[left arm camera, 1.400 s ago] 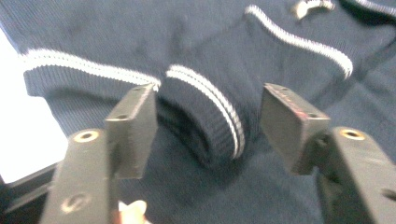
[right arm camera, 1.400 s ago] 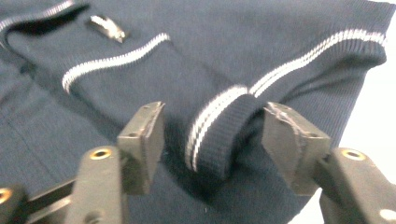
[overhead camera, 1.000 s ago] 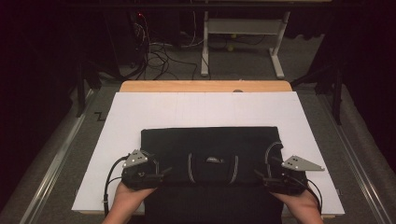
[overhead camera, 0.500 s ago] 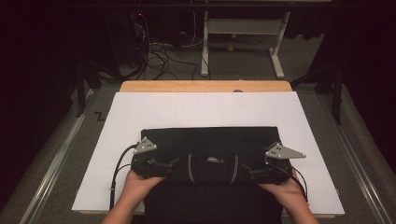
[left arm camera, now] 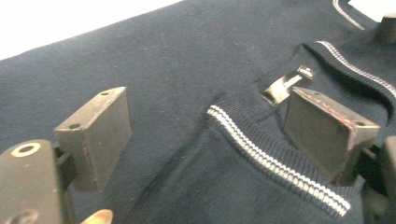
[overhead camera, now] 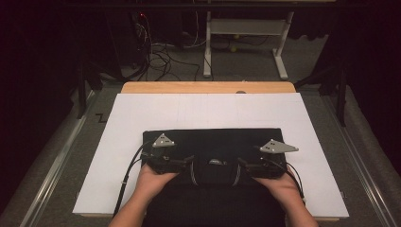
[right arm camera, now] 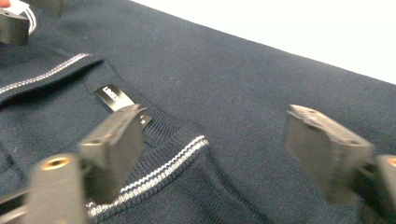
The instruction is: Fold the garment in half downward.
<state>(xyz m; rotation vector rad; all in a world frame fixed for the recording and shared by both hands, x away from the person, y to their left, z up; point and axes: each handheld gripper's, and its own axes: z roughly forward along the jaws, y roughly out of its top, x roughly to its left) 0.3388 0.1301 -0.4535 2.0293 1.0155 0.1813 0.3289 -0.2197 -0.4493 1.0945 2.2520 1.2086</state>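
Both hand-held grippers, left (overhead camera: 185, 161) and right (overhead camera: 242, 164), just closing but still apart over the sweater (overhead camera: 213, 142) near the bench's front edge, may pinch only one layer.

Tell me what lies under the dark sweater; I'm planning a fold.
Under the sweater lies a white sheet over a wooden table. The sheet beneath the sweater is covered, so anything there is hidden.

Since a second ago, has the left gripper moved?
Yes. The left gripper moved inward along the dark sweater, from its left edge toward the striped collar.
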